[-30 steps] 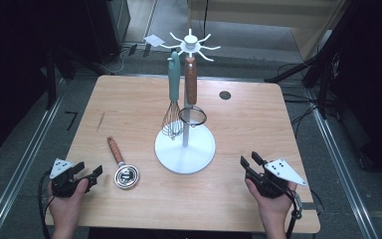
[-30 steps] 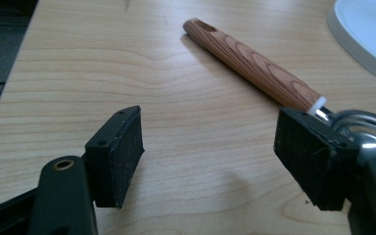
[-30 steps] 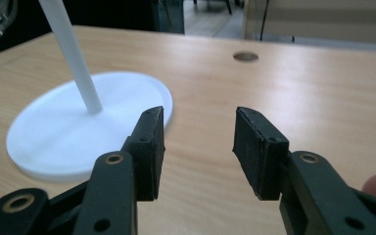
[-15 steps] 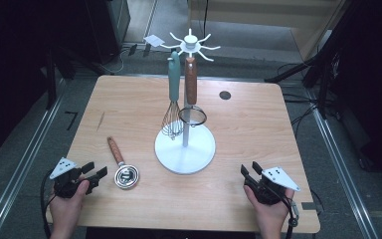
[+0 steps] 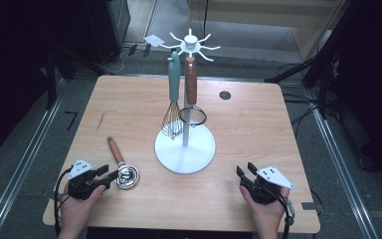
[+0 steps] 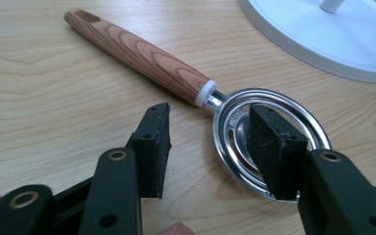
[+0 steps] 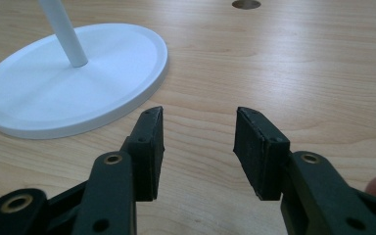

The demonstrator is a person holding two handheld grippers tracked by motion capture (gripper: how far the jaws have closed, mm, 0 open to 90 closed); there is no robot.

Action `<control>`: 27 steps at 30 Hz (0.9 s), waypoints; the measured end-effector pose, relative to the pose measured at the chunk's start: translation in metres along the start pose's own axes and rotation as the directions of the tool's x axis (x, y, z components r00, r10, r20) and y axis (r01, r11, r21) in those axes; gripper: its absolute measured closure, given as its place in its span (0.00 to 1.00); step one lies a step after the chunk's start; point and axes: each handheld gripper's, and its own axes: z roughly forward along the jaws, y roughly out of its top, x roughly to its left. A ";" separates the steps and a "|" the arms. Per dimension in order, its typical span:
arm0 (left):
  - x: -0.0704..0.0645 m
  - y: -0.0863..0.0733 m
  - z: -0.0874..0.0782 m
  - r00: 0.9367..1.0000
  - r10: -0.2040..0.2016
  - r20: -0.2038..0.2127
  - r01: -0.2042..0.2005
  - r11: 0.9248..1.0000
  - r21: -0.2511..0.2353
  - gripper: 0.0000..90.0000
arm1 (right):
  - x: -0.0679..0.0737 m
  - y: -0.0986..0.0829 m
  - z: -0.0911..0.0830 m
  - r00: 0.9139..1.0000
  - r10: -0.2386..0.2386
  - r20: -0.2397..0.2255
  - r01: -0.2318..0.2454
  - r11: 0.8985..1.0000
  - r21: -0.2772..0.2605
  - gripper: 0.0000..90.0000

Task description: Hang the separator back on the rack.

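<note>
- High view: pale wooden table [image 5: 129, 107], rectangular with rounded corners, visible grain, and a small dark round hole [image 5: 225, 94] near the far edge.
- White utensil stand [image 5: 184, 147] at table centre: flat round base, thin upright post, spoked hook crown at the top.
- Two utensils hang from the crown: a teal-handled wire whisk [image 5: 172, 99] and, beside it, a brown wood-handled round mesh strainer [image 5: 192, 99].
- Left hand [image 5: 74, 209] enters from the near edge, fingers wrapped round the black left gripper [image 5: 110, 175], which lies low over the table and points toward the stand.
- Left gripper view: jaws spread; one pad sits over the strainer bowl, the other over bare wood just beside the handle collar. Nothing pinched.
- Right hand [image 5: 263, 216] at the near right corner holds the black right gripper [image 5: 244, 172], topped by a grey three-cornered plate; well apart from the stand.
- Right gripper view: jaws spread over bare table, nothing between them; stand base ahead.
- Small strainer with wood-grain handle and shiny metal ring bowl [image 6: 196, 90] lies flat on the table, near left of the stand base; white collar joins handle to bowl.
</note>
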 end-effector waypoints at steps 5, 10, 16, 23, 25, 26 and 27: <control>-0.002 0.000 0.006 1.000 -0.006 0.018 0.005 0.999 0.041 0.62 | 0.002 0.000 0.003 1.000 -0.006 -0.010 0.006 1.000 0.009 0.62; -0.004 -0.001 0.009 1.000 -0.007 0.026 0.005 0.997 0.074 0.70 | 0.004 -0.001 0.004 1.000 -0.010 -0.016 0.011 1.000 0.013 0.62; -0.008 -0.002 0.010 1.000 0.006 0.030 -0.008 0.996 0.084 0.80 | 0.006 -0.001 0.004 1.000 -0.011 -0.022 0.011 1.000 0.016 0.63; -0.016 -0.005 0.007 0.999 0.018 0.031 -0.020 0.996 0.090 0.81 | 0.011 -0.001 0.002 0.999 -0.017 -0.036 0.017 1.000 0.010 0.63; -0.020 -0.006 0.007 1.000 0.018 0.026 -0.020 0.996 0.087 0.81 | 0.014 -0.001 0.001 0.999 -0.018 -0.043 0.018 1.000 0.004 0.63; -0.022 -0.007 0.007 0.999 0.019 0.027 -0.021 0.996 0.088 0.81 | 0.016 -0.001 0.001 0.999 -0.016 -0.045 0.016 1.000 0.002 0.63; -0.024 -0.008 0.006 0.999 0.021 0.031 -0.023 0.996 0.090 0.81 | 0.018 0.000 0.000 0.999 -0.011 -0.049 0.011 1.000 -0.004 0.63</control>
